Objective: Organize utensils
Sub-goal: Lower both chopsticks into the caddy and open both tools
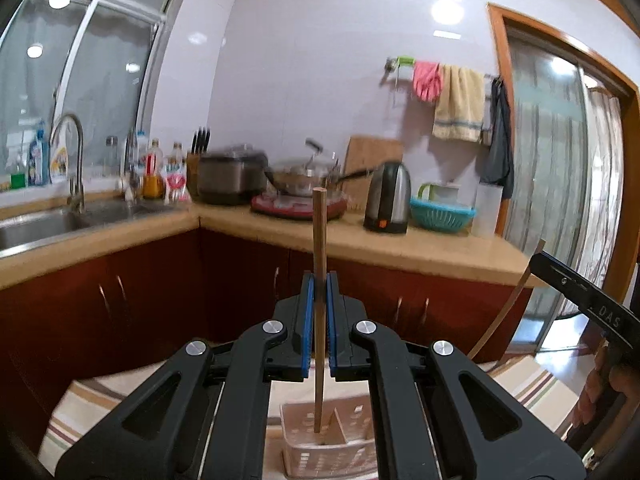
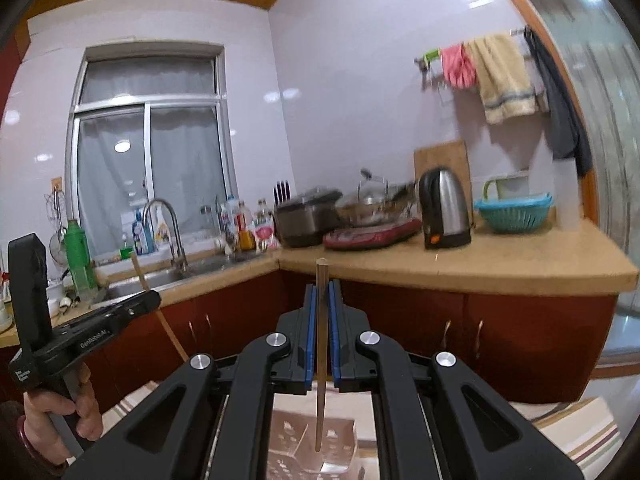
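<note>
My left gripper (image 1: 319, 280) is shut on a wooden chopstick (image 1: 319, 240) held upright, its lower end hanging over the left compartment of a clear plastic utensil basket (image 1: 352, 412). My right gripper (image 2: 321, 290) is shut on a second chopstick (image 2: 322, 276), also upright, its tip over the same divided basket (image 2: 340, 436) below. The right gripper with its chopstick also shows at the right edge of the left wrist view (image 1: 538, 254); the left gripper shows at the left of the right wrist view (image 2: 154, 300).
The basket stands on a striped cloth (image 1: 532, 392). Behind is a kitchen counter (image 1: 400, 240) with red cabinets, a sink (image 1: 40, 228), a kettle (image 1: 390, 198), pots, a knife block and a teal colander (image 1: 442, 212).
</note>
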The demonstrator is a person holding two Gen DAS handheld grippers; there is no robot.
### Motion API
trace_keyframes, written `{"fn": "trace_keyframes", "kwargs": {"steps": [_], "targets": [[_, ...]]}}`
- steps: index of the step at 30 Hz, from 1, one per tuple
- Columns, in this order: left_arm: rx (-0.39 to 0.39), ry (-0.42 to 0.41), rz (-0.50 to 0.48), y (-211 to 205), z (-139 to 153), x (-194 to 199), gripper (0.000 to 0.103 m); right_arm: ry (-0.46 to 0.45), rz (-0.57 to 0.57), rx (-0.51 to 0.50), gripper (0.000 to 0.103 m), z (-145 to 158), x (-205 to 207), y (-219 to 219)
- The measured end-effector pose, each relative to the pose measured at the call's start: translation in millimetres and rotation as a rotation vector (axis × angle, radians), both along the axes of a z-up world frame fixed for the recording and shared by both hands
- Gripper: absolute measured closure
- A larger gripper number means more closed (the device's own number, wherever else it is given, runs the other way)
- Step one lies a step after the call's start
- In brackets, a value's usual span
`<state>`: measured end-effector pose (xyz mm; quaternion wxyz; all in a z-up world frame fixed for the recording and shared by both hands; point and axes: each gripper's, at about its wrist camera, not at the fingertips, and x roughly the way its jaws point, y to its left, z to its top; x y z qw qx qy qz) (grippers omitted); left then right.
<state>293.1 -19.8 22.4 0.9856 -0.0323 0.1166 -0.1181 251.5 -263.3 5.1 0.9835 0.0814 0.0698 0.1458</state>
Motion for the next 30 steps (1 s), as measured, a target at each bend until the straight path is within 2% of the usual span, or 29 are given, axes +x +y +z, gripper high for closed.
{"fn": "trace_keyframes", "kwargs": {"steps": [4,10,11,13,15,17,20,25,30], "targets": [[0.012,0.082,0.002,-0.3,-35.2,17.8,0.097,0.062,0.009,-0.008,0.096,-26.3,11.9,6.1],[0.010,0.180,-0.006,1.7,-69.0,33.2,0.096,0.152,0.016,-0.011,0.096,-55.6,25.6,10.0],[0.012,0.187,-0.007,2.2,-71.7,34.0,0.093,0.162,0.014,-0.013,0.096,-58.1,26.7,10.4],[0.020,0.194,-0.002,3.2,-75.0,32.6,0.080,0.172,0.004,-0.016,0.095,-58.5,26.7,9.7],[0.022,0.184,0.012,4.6,-75.1,26.3,0.054,0.176,-0.007,-0.024,0.086,-58.6,23.7,8.8],[0.026,0.174,0.021,6.1,-74.4,15.9,0.052,0.171,-0.031,-0.034,0.064,-58.6,16.8,6.8],[0.047,0.174,0.030,7.4,-76.1,2.8,0.042,0.169,-0.065,-0.062,0.055,-58.0,6.9,2.7],[0.071,0.195,0.040,16.0,-86.5,-29.7,0.041,0.186,-0.112,-0.083,0.047,-59.3,-18.3,-8.2],[0.107,0.212,0.047,23.2,-106.2,-71.9,0.041,0.200,-0.133,-0.114,0.047,-70.9,-55.4,-12.3]]}}
